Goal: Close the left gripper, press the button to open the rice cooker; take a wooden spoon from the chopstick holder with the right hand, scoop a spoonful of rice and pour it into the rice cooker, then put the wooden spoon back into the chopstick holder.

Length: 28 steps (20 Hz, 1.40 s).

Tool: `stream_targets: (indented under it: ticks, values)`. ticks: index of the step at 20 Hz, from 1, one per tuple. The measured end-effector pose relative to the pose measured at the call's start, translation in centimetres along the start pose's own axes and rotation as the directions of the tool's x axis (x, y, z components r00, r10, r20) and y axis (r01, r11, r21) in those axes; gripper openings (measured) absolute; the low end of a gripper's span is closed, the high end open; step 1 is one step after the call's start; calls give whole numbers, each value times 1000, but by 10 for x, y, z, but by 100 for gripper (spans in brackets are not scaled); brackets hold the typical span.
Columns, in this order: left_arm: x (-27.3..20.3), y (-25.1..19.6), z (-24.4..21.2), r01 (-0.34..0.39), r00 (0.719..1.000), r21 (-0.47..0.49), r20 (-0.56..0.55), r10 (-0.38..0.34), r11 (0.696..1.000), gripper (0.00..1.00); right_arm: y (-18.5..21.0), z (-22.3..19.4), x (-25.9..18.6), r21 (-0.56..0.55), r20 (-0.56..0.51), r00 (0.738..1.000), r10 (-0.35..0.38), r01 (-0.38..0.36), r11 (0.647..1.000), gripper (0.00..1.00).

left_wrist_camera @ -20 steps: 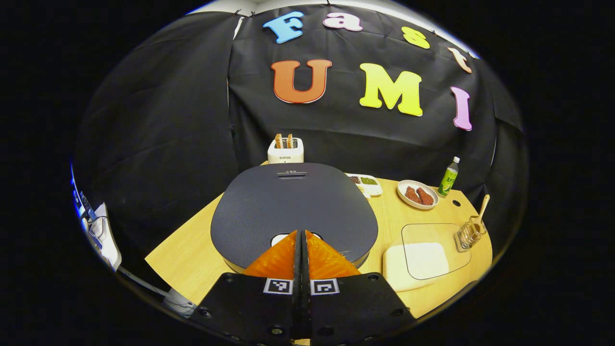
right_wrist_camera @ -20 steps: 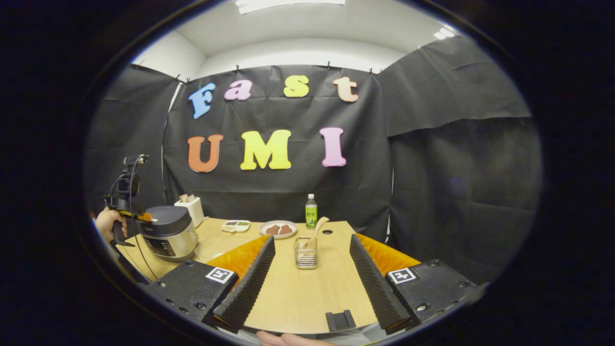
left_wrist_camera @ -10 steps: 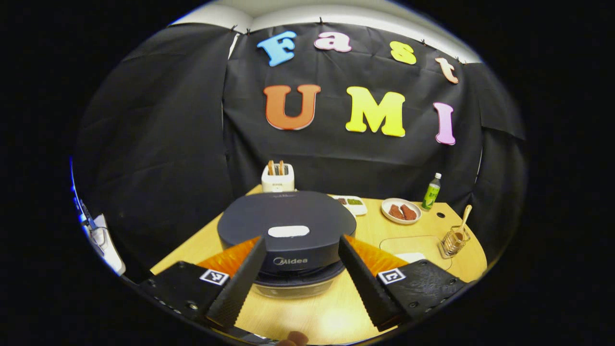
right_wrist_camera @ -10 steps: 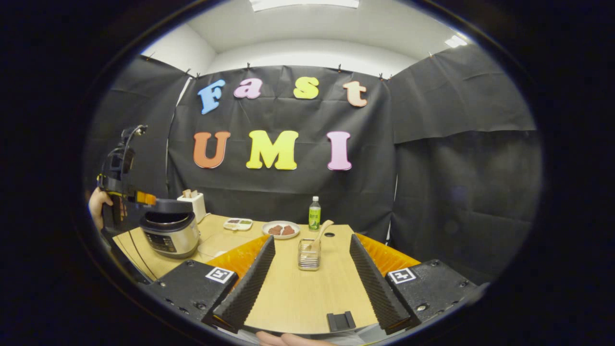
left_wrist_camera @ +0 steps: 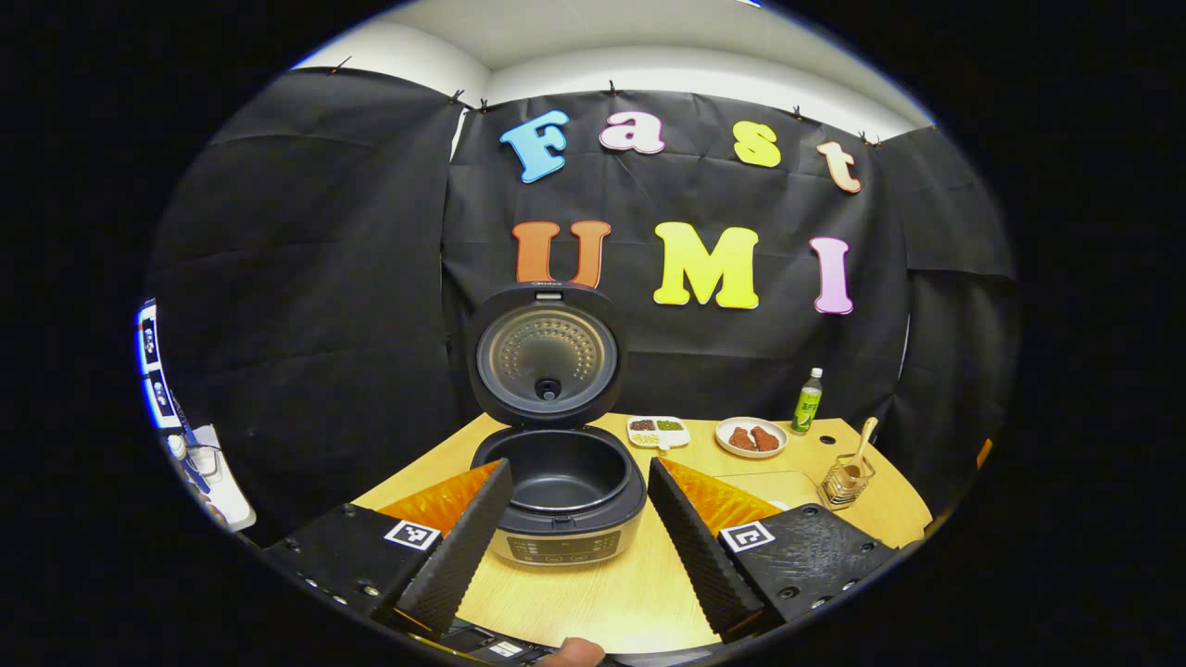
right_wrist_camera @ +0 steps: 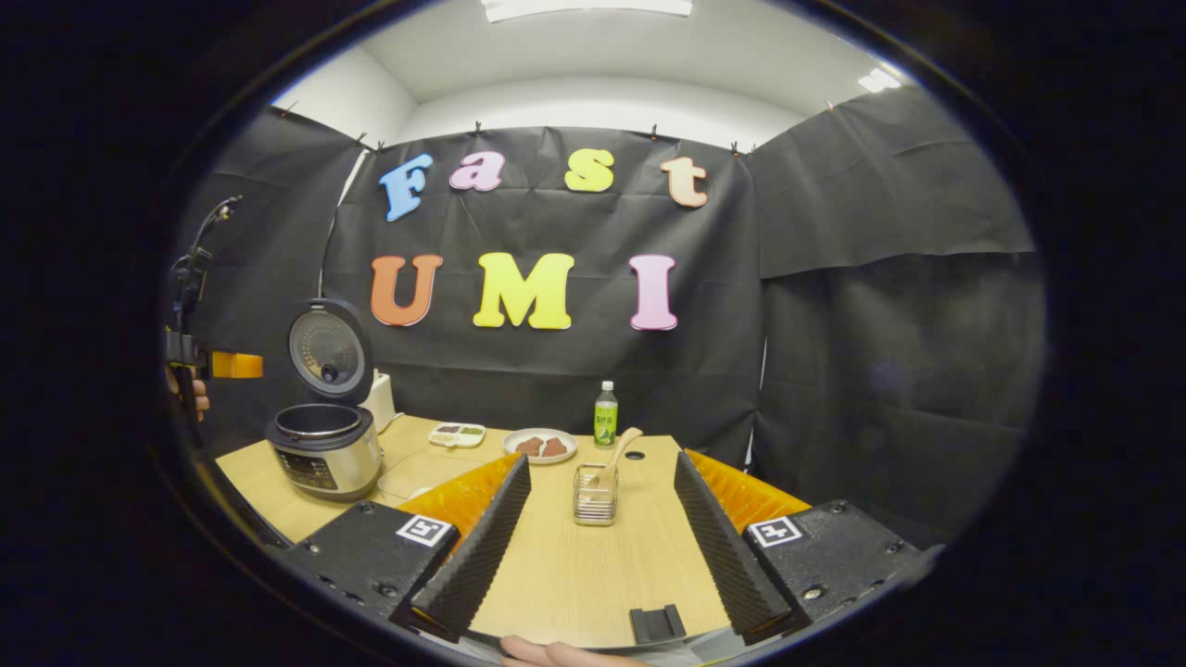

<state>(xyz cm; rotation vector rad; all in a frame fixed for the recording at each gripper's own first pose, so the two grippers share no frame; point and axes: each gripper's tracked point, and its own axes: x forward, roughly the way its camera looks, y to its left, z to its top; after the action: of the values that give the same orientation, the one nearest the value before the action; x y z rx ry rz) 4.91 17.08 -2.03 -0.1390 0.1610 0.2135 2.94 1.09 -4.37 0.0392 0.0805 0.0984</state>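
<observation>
Cooker (left_wrist_camera: 565,500) framed dead centre between the spread fingers of the left gripper (left_wrist_camera: 579,472). Wide open, gripping nothing, touching nothing. Seen from the right gripper view, hanging up and off to the cooker's left, clear of it (right_wrist_camera: 232,364), with a hand (right_wrist_camera: 190,394) on the grip. Guessing parked there on purpose, to leave the pot free for the pour.

Right gripper (right_wrist_camera: 602,463) just as wide open and just as empty. Lined up straight on the holder (right_wrist_camera: 593,496), well to the right of the cooker, with the spoon (right_wrist_camera: 619,445) leaning up and right out of it. Looks like the setup for the grab, not the grab itself: apart from it, no contact.

Lid (left_wrist_camera: 547,357) standing fully upright behind the pot, inside bare and dark, so calling the button step done. Next up by my reckoning: close on the spoon handle, well above the holder's rim.

Other stuff, all placed off the cooker:
- toaster (right_wrist_camera: 380,398) tucked right behind
- small divided dish (right_wrist_camera: 456,434) behind and right
- plate (right_wrist_camera: 540,445) with two brown pieces further right
- bottle (right_wrist_camera: 604,412) past that, behind the holder
- flat clear-lidded tray (left_wrist_camera: 760,482) between cooker and holder, probably the rice, can't really tell

Nothing blocking the run along the table (right_wrist_camera: 574,574) to the holder. Worth watching: the holder looks light and could tip or drag if the spoon gets yanked sideways, and that tall lid for the pour.
</observation>
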Motion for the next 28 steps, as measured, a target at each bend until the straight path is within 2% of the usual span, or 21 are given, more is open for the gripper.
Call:
stream_targets:
  ticks: [5, 7, 13, 14, 16, 17, 20, 21, 22, 23, 24, 28]
  values:
    - [-28, -1, -2, 27, 998, -17, 50, -26, 999, 94, -4, 5, 20, 11, 12, 1000, -9, 9, 1000, 100]
    - [-38, 3, -4, 10, 997, -7, 77, -9, 1000, 95, -8, 7, 31, 9, 25, 1000, -14, 14, 1000, 100]
    - [-63, 0, -19, -2, 989, 10, 145, 1, 1000, 95, -30, -16, 84, 35, -23, 999, -29, 30, 999, 100]
    - [-66, -2, -19, 7, 988, 1, 155, -7, 1000, 95, -37, -18, 94, 45, -23, 999, -36, 37, 998, 96]
    - [-72, -7, -20, 24, 985, -13, 171, -22, 1000, 94, -48, -30, 115, 79, -43, 998, -45, 49, 996, 100]
    - [-75, -7, -19, 25, 983, -17, 180, -21, 1000, 94, -50, -35, 127, 100, -57, 998, -39, 44, 994, 96]
    - [-81, -5, -13, 11, 976, -6, 217, -10, 1000, 95, -58, -55, 167, 142, -106, 994, -22, 37, 989, 96]
    - [-81, -7, -10, 6, 974, 1, 228, -6, 1000, 95, -60, -63, 181, 158, -123, 992, -14, 34, 987, 100]
    - [-81, -8, -8, 1, 972, 7, 236, -2, 1000, 95, -60, -69, 195, 171, -141, 990, -6, 31, 985, 96]
    - [-78, -9, -6, -4, 970, 14, 241, 1, 1000, 95, -62, -76, 210, 182, -160, 987, -5, 35, 983, 94]
    - [-74, -9, -3, -11, 969, 17, 247, 6, 1000, 94, -63, -82, 224, 190, -175, 985, -3, 37, 981, 100]
    - [-48, -10, 0, -16, 972, 5, 236, 15, 1000, 94, -56, -103, 276, 227, -221, 975, 31, 20, 974, 100]
